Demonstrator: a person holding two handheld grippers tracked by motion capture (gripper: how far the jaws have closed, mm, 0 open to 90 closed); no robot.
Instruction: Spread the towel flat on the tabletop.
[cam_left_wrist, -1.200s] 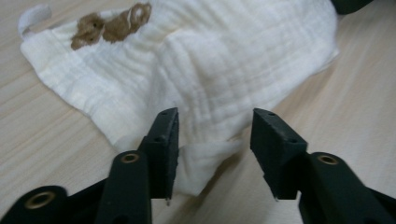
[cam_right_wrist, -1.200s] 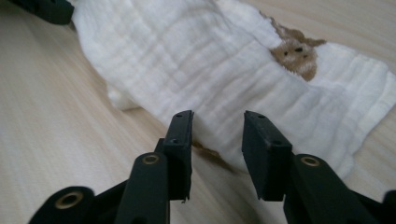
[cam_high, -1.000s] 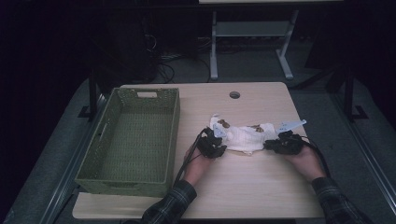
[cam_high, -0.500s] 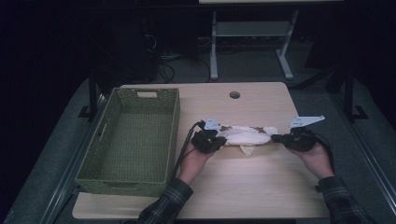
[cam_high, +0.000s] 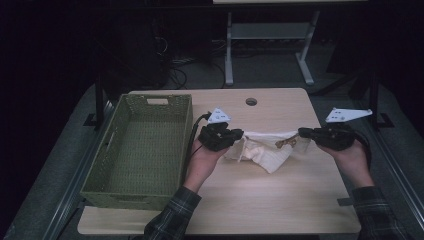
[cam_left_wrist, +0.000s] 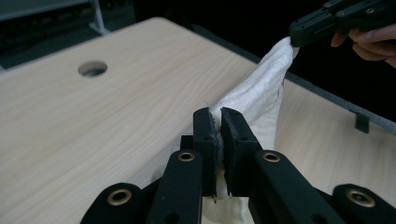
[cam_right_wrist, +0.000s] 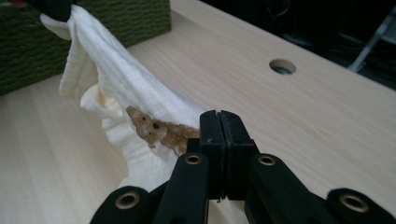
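Nearest, two plaid sleeves (cam_high: 175, 217) entering from the near edge of the table (cam_high: 260, 210), bare hands above them. Left gripper (cam_high: 239, 134) held just above the wood, jaws pinched tight on one end of a white cloth (cam_high: 265, 150); in the left gripper view, fabric squeezed between the two black pads (cam_left_wrist: 205, 135) and running off toward the other gripper. Right gripper (cam_high: 302, 132) level with it and well apart, jaws pressed together on the opposite end of the cloth, beside a brown patterned patch (cam_right_wrist: 161, 133), possibly a printed motif, hard to read in this dim light. Cloth stretched between the two grippers, middle sagging toward the tabletop. To the left, an empty green woven basket (cam_high: 100, 170), just beside the left hand. Farther back, a round hole (cam_high: 251, 101) in the tabletop. Beyond the table, a dark floor with a grey metal stand (cam_high: 270, 45).
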